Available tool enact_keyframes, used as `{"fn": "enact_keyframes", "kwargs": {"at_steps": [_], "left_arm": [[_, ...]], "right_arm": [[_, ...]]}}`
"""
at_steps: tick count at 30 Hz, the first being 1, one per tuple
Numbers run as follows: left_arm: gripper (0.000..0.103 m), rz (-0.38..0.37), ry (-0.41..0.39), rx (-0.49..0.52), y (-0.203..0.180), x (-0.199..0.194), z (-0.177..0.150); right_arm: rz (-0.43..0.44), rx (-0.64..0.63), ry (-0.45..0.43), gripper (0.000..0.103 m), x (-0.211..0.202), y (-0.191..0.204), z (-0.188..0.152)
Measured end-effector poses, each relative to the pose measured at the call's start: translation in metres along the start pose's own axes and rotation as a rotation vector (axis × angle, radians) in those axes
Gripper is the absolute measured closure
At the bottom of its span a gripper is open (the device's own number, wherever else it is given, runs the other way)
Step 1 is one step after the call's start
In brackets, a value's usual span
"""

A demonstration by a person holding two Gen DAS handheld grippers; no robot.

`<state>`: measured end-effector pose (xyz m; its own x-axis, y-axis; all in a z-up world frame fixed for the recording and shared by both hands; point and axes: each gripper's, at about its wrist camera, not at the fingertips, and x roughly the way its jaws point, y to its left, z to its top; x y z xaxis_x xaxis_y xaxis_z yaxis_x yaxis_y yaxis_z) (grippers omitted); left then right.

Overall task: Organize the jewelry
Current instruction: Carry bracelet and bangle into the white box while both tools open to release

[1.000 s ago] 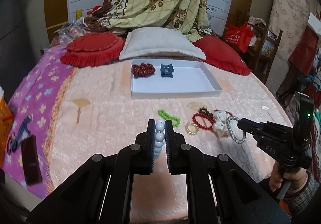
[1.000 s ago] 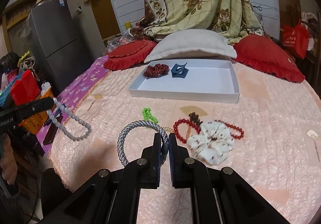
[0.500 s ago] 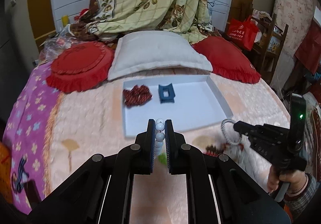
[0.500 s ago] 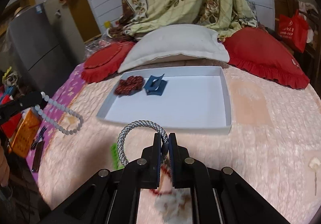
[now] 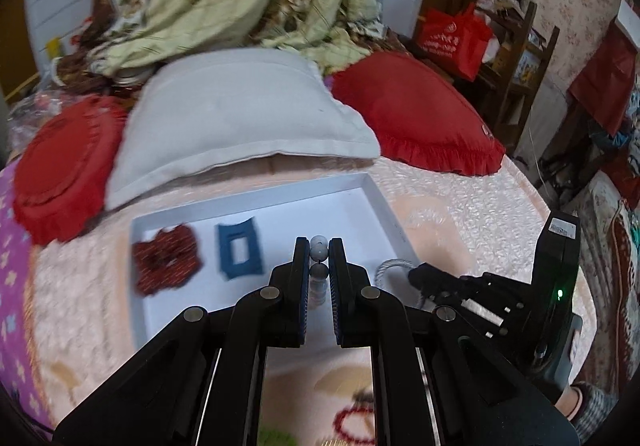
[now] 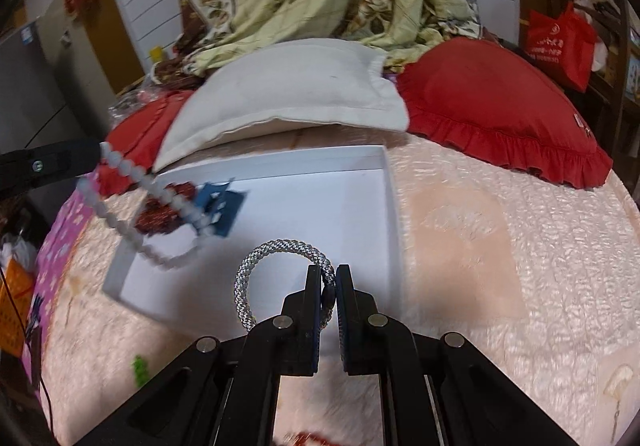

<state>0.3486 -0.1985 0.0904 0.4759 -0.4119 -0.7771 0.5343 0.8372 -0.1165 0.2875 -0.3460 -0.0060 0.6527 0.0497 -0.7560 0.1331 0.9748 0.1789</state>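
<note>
My left gripper (image 5: pixel 319 246) is shut on a white bead necklace (image 5: pixel 319 252) and holds it over the white tray (image 5: pixel 372 198); the strand hangs over the tray's left part in the right wrist view (image 6: pixel 136 182). My right gripper (image 6: pixel 329 274) is shut on a silver braided bracelet (image 6: pixel 256 266) above the tray's (image 6: pixel 394 206) near edge; it also shows in the left wrist view (image 5: pixel 394 266). A red scrunchie (image 5: pixel 166 260) and a blue hair clip (image 5: pixel 239 252) lie in the tray.
A white pillow (image 5: pixel 240 114) and red cushions (image 5: pixel 412 114) lie behind the tray. A green bracelet (image 6: pixel 140 368) and red beads (image 5: pixel 352 416) lie on the pink bedspread near me. A red bag (image 5: pixel 452 38) and shelves stand at the right.
Both grippers have moved forward with their jewelry, from over the loose pile on the bedspread to over the white tray. Their grips have not changed.
</note>
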Motion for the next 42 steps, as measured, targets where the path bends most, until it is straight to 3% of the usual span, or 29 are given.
{"fn": "enact_keyframes", "kwargs": {"at_steps": [4, 9, 14, 20, 24, 26, 27, 30, 34, 38, 42], "left_arm": [[0.095, -0.015, 0.060, -0.002, 0.001, 0.051, 0.016], [0.095, 0.075, 0.129, 0.015, 0.015, 0.108, 0.019], [0.095, 0.132, 0.148, 0.003, 0.033, 0.135, 0.019], [0.094, 0.150, 0.151, -0.004, 0.041, 0.147, 0.015], [0.085, 0.124, 0.158, -0.004, 0.041, 0.144, 0.017], [0.071, 0.103, 0.147, -0.014, 0.041, 0.139, 0.018], [0.069, 0.090, 0.134, -0.028, 0.043, 0.132, 0.018], [0.067, 0.070, 0.116, -0.066, 0.047, 0.119, 0.018], [0.067, 0.057, 0.095, -0.108, 0.050, 0.094, 0.012], [0.067, 0.087, 0.064, -0.107, 0.048, 0.053, -0.005], [0.067, 0.198, 0.007, -0.055, 0.047, 0.006, -0.037]], "right_arm": [[-0.012, 0.001, 0.005, 0.096, 0.026, -0.008, 0.014], [-0.032, -0.004, 0.022, 0.096, 0.051, -0.011, 0.029], [-0.055, -0.032, 0.052, 0.096, 0.075, -0.009, 0.041], [-0.075, -0.023, 0.086, 0.096, 0.095, -0.011, 0.047], [-0.074, 0.028, 0.091, 0.096, 0.100, -0.020, 0.052], [-0.044, 0.058, 0.092, 0.096, 0.099, -0.024, 0.054], [-0.031, 0.063, 0.092, 0.095, 0.099, -0.024, 0.055], [-0.031, 0.064, 0.070, 0.077, 0.090, -0.024, 0.056], [-0.053, 0.072, 0.044, 0.075, 0.064, -0.028, 0.054], [-0.064, 0.065, 0.041, 0.075, 0.033, -0.031, 0.043], [-0.044, 0.063, 0.051, 0.074, 0.000, -0.035, 0.019]]}}
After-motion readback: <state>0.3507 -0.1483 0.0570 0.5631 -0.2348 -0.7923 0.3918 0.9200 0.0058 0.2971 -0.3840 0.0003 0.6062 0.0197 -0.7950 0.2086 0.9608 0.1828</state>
